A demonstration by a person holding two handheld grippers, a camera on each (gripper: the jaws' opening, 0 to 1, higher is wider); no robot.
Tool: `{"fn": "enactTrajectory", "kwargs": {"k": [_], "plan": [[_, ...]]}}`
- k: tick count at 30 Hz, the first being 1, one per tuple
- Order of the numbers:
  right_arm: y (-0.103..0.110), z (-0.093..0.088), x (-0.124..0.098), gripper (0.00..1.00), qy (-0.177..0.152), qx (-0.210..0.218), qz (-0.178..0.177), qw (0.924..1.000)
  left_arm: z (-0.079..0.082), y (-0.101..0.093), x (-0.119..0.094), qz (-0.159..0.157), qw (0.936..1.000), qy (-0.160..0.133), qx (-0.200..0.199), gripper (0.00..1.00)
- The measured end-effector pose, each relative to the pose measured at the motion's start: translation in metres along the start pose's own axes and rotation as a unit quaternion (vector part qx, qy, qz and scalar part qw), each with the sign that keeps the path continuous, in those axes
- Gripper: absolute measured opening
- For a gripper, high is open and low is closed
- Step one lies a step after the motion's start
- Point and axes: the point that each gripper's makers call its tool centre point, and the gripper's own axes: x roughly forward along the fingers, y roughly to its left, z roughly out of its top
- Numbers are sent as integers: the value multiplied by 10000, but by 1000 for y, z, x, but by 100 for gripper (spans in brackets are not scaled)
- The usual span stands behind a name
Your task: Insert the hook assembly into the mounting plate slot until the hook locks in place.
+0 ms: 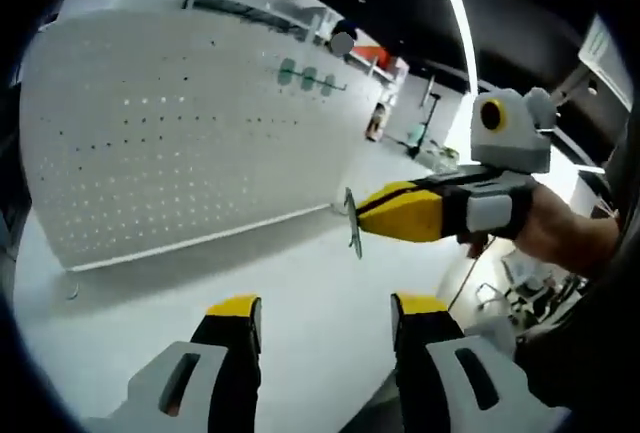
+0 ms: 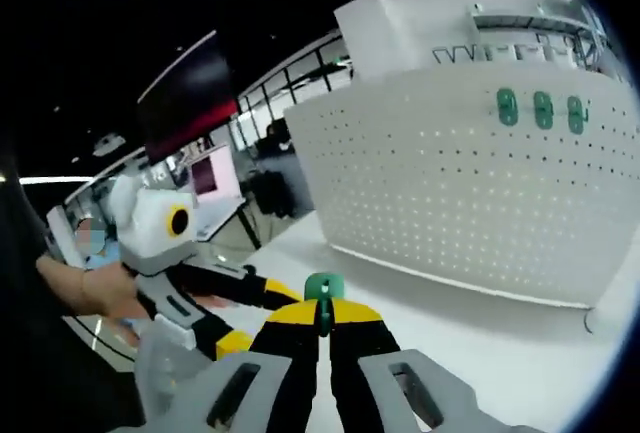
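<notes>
— Yellow-tipped and spread wide, the left tongs rise from the bottom of the left gripper view, released, with nothing between them. Where is the hook?

— In the right tongs. In the right gripper view their jaws are clenched together on the hook assembly, whose green head stands just above the tips. From the left gripper view the same tongs come in from the right side, and a thin metal piece juts across their nose, edge-on.

— And the plate it has to enter?

— A white pegboard panel stands upright at the back of the white worktop. It lies straight ahead of the right tongs, apart from them, with bare worktop between. Three green hooks already sit in a row near its top.

— So which hand acts?

— The right one, I judge: it holds the part, and its jaws point toward the panel. The hook must travel forward, head first, into the holes. Which hole is meant I cannot tell.
</notes>
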Motion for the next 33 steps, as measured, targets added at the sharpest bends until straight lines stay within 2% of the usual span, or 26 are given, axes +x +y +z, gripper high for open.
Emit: {"fn": "enactTrajectory", "kwargs": {"k": [11,17,20,25,33], "plan": [[11,8,4,0,-104,-244,44,9996,22,-12,-7,-57,9995,-222,232,17],[18,13,5,0,-195,-431,31,9989,30,-18,-8,-123,9992,-354,157,13],[21,13,5,0,-213,-480,51,9986,31,-17,-10,-82,9986,-327,404,6],[22,16,5,1,-262,-600,7,9979,33,-16,-10,-35,9983,-301,496,5],[22,23,2,1,-349,-648,-49,9973,38,-17,-12,-116,9991,-392,120,3]]}}
